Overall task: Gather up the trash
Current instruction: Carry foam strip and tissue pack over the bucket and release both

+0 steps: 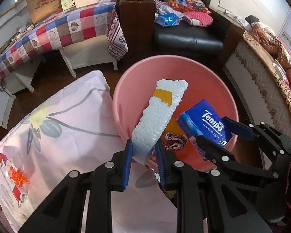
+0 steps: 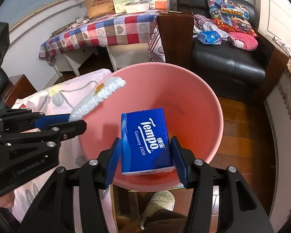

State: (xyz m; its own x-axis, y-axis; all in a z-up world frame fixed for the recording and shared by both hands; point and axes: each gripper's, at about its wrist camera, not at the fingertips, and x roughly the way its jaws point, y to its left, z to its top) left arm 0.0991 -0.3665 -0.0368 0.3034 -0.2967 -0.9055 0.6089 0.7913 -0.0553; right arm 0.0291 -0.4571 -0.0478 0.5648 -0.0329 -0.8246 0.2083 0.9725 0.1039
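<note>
One pink bin (image 1: 126, 89), one foam piece (image 1: 157, 116), one blue tissue pack (image 2: 145, 141), one crumpled wrapper (image 1: 175, 141) at six o'clock inside, two grippers (image 1: 143, 155) (image 2: 145, 155).

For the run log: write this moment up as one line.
left gripper: shut on white foam piece | right gripper: shut on blue Tempo tissue pack | both over pink plastic bin | not yet dropped

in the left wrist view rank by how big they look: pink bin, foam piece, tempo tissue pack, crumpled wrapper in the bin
1. pink bin
2. foam piece; nearer the camera, so unsure against the pack
3. Tempo tissue pack
4. crumpled wrapper
</note>
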